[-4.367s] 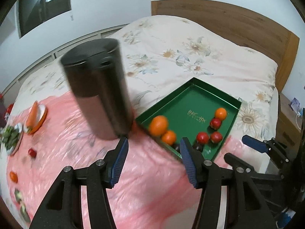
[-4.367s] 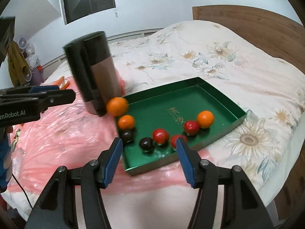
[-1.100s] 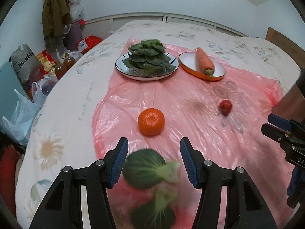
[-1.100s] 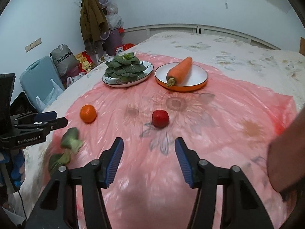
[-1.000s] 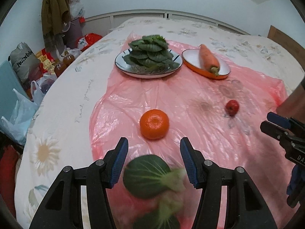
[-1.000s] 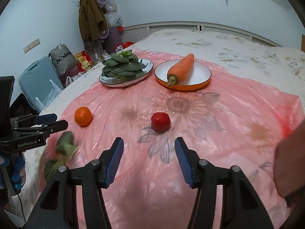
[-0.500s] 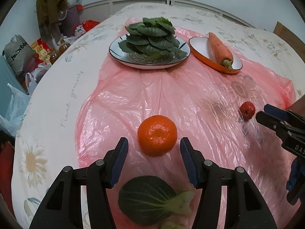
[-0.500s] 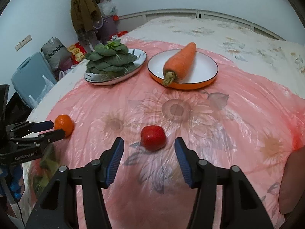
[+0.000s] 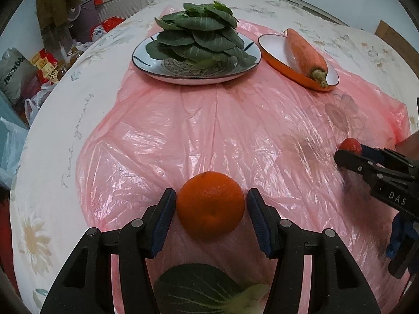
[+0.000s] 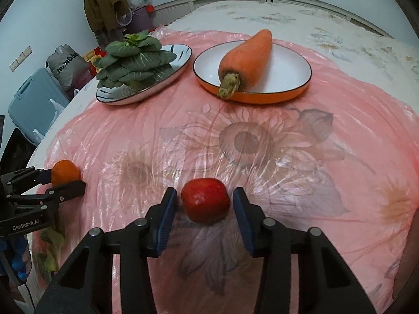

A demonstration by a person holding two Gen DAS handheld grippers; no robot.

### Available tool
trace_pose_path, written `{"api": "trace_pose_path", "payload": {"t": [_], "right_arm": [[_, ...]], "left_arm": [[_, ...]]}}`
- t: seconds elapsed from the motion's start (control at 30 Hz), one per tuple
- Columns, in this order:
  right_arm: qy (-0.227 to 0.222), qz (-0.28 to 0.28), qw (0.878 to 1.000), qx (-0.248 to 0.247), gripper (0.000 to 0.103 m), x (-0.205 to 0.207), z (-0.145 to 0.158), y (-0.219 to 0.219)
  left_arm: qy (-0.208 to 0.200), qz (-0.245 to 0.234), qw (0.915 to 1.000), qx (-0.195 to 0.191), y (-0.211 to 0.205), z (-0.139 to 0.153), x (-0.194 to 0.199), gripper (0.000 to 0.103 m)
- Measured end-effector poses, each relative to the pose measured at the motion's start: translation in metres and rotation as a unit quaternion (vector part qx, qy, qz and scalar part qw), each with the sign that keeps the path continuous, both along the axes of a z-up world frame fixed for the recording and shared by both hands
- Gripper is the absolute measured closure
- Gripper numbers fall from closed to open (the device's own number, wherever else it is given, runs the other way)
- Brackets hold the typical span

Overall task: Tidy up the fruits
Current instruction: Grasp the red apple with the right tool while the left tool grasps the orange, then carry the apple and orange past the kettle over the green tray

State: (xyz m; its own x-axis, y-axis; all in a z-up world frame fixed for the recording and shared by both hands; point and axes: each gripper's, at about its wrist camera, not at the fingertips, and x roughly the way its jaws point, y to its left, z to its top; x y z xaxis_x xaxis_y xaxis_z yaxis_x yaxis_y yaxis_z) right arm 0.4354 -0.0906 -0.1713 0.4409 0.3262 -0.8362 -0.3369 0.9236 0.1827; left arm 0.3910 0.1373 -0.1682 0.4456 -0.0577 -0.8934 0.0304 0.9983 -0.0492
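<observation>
An orange (image 9: 210, 205) lies on the pink plastic sheet (image 9: 222, 130), right between the open fingers of my left gripper (image 9: 210, 209); small gaps show on both sides. It also shows in the right wrist view (image 10: 65, 174). A small red fruit (image 10: 205, 200) lies between the open fingers of my right gripper (image 10: 205, 206), not clamped. In the left wrist view the red fruit (image 9: 351, 145) sits at the right gripper's tips.
A plate of green leaves (image 9: 196, 52) and an orange-rimmed plate with a carrot (image 9: 306, 55) stand at the far side. A loose green leaf (image 9: 207, 293) lies under the left gripper. The bed edge, bags and a blue suitcase (image 10: 34, 104) are on the left.
Both grippers swung away from the green tray, then moved forward and down. The orange now lies between the left fingers and the red fruit between the right fingers.
</observation>
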Motion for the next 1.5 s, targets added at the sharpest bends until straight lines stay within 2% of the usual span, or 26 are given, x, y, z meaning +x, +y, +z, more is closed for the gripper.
{"api": "trace_pose_path", "payload": {"t": [0.13,0.2,0.27,0.6,1.03,1.23,1.5], "right_arm": [[0.006,-0.002,1.0,0.004,0.058,0.005,-0.004,-0.002],[0.009,0.002,1.0,0.002,0.068,0.006,-0.004,-0.004],[0.013,0.002,1.0,0.008,0.068,0.007,-0.003,-0.007],[0.022,-0.009,0.999,0.036,0.068,0.007,0.009,-0.012],[0.016,0.002,0.999,0.039,0.068,-0.018,0.038,-0.012],[0.017,0.006,0.999,0.039,0.068,-0.041,0.049,-0.016],[0.024,0.003,0.999,0.041,0.068,-0.08,0.059,-0.039]], "left_arm": [[0.002,-0.003,1.0,-0.001,0.0,-0.005,0.001,0.054],[0.002,-0.005,1.0,-0.004,0.001,-0.005,0.001,0.06],[0.002,-0.003,0.9999,-0.011,0.003,-0.005,0.001,0.064],[0.007,0.005,0.9993,-0.035,0.017,0.008,-0.001,0.065],[0.0,0.022,0.9994,-0.028,0.031,0.033,-0.016,0.065],[0.002,0.017,0.9995,-0.026,0.02,0.045,-0.03,0.065],[0.008,0.008,0.9998,-0.018,-0.017,0.06,-0.056,0.065]]}}
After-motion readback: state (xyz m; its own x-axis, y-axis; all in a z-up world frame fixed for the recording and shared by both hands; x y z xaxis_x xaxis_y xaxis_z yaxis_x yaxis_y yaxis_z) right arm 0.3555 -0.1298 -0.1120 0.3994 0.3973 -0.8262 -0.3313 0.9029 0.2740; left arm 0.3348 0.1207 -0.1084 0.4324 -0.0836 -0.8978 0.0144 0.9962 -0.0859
